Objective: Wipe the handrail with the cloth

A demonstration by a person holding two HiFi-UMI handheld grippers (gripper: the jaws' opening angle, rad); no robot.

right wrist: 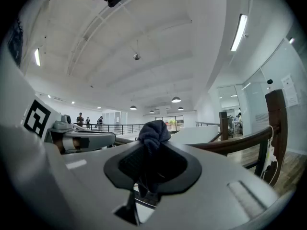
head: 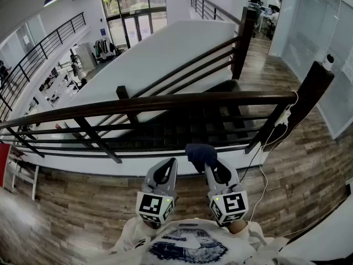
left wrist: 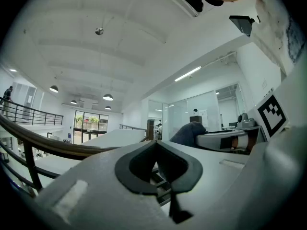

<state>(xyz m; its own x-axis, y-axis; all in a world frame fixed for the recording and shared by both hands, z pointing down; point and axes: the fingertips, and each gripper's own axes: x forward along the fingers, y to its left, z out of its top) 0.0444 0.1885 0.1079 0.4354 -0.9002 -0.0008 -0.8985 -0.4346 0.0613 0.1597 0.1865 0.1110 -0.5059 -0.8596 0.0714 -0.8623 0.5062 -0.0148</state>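
The cloth (head: 199, 154) is a small dark blue wad, bunched into a rounded lump that sticks out past the tips of the right gripper (head: 213, 169). In the right gripper view its folds fill the hollow between the jaws, which are clamped on it. It looks soft, light and limp, so it should squash flat against whatever it is pressed on and is likely to drag or pull loose if it is held only by an edge. The grip through the middle of the bundle seems the sound place to hold it, leaving a padded nose to meet the wood. The left gripper (head: 169, 164) sits just beside the right one, jaws together with nothing between them, as its own view shows. The handrail (head: 165, 102) is a dark, smooth wooden bar running across ahead of both grippers, rigid and fixed on dark posts (head: 311, 90), and the cloth is apart from it, lower and nearer the person. The glossy top probably lets the fabric slide easily.
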